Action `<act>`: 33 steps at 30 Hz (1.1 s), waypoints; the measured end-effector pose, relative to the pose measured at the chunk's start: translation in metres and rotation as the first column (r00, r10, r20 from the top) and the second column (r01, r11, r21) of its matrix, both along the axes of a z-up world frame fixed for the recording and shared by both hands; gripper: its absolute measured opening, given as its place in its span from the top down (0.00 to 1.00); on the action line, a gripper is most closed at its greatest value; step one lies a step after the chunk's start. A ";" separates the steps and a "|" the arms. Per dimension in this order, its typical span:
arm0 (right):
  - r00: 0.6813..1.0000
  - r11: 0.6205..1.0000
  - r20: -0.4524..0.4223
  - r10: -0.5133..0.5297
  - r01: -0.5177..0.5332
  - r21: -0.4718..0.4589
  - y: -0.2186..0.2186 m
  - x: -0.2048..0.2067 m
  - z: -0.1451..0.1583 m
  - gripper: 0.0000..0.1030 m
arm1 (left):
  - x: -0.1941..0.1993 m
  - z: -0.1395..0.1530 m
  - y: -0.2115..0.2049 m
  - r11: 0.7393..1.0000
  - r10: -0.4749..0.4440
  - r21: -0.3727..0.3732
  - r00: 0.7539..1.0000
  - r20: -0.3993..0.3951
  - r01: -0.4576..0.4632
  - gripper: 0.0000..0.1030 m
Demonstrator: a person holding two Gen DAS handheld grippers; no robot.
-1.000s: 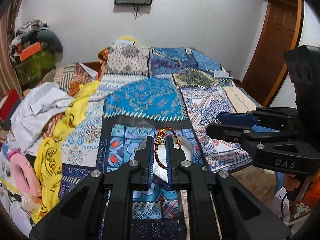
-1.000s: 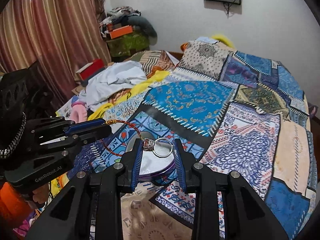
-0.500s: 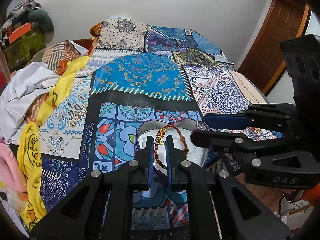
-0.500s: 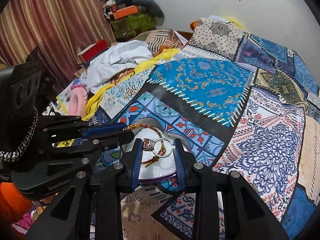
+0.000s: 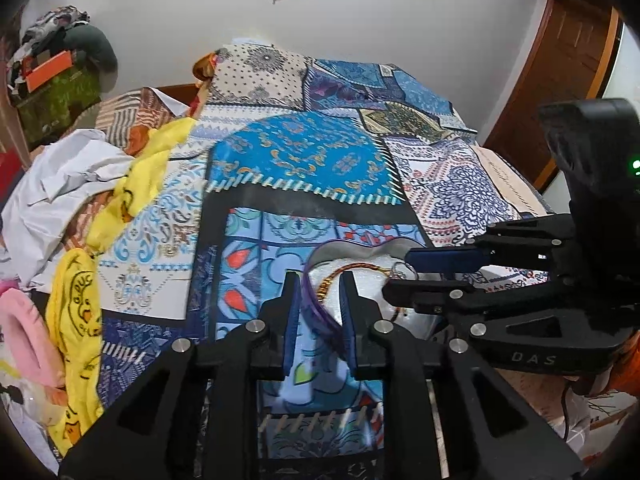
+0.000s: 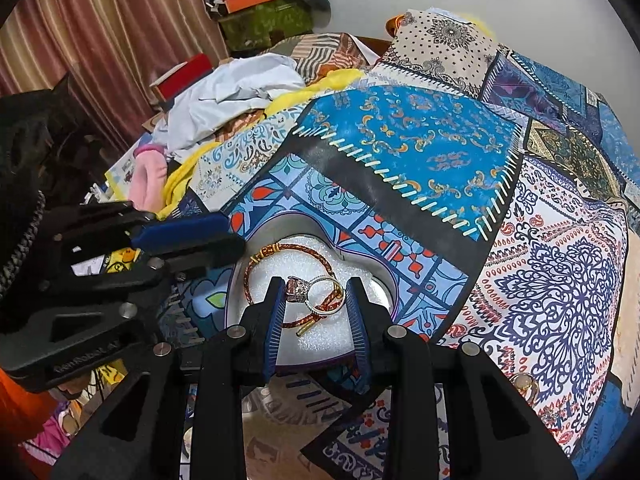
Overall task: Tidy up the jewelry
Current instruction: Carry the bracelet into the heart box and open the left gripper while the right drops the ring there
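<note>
A heart-shaped purple box (image 6: 384,292) with white foam lining lies on the patchwork bedspread. A red-and-gold braided bracelet (image 6: 272,258) lies on the foam. A silver ring with a stone (image 6: 316,290) sits over the bracelet, between the fingers of my right gripper (image 6: 314,284), whose jaws stand apart around it. My left gripper (image 5: 318,280) is open and empty just above the box's left edge (image 5: 320,252); the bracelet (image 5: 352,268) shows beyond it. The right gripper (image 5: 412,276) reaches in from the right.
Piled clothes, a white cloth (image 5: 60,184) and a yellow cloth (image 5: 76,312), lie on the bed's left side. A pink item (image 5: 20,332) lies at the left edge. A small ring (image 6: 524,384) lies on the bedspread at the right. Curtains (image 6: 100,32) hang at the left.
My left gripper has opened and let go of the bracelet, which now lies in the box. Both grippers have come lower over the box. The right jaws have widened around the ring.
</note>
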State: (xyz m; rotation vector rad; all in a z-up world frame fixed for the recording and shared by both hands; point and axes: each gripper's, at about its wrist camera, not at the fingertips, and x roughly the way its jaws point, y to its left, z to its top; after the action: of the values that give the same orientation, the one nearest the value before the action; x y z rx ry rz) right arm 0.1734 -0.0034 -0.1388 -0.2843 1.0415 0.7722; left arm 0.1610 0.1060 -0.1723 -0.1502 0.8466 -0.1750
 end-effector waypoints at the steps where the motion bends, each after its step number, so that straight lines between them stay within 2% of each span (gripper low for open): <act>1: 1.000 1.000 0.000 -0.001 0.001 -0.004 0.000 0.000 -0.001 0.73 | -0.001 0.001 0.001 1.000 0.005 0.002 1.000 0.003 -0.005 0.78; 5: 1.000 1.000 -0.009 -0.007 0.007 -0.013 0.002 0.002 -0.002 0.73 | -0.008 0.006 0.009 0.999 0.030 0.012 0.999 0.015 -0.031 0.71; 16: 0.999 0.999 0.020 -0.033 0.033 0.001 -0.008 -0.004 0.014 0.66 | -0.020 0.022 0.005 0.998 0.052 0.043 0.998 0.033 -0.054 0.69; 19: 0.998 0.999 0.043 -0.048 0.048 0.020 -0.018 -0.008 0.024 0.66 | -0.024 0.029 -0.003 0.997 0.048 0.056 0.998 0.048 -0.051 0.64; 24: 0.993 0.993 0.067 -0.099 0.094 0.071 -0.042 -0.013 0.039 0.66 | -0.027 0.038 -0.019 0.997 0.034 0.063 0.998 0.061 -0.038 0.64; 33: 0.969 0.978 0.152 -0.197 0.184 0.097 -0.095 -0.022 0.061 0.66 | -0.021 0.053 -0.062 0.998 -0.018 0.061 0.997 0.079 0.013 0.60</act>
State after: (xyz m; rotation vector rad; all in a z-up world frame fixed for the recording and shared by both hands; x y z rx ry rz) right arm 0.1518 -0.0987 -0.0774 -0.1695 0.8684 0.6064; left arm 0.1396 0.0441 -0.1197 -0.0799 0.7730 -0.1689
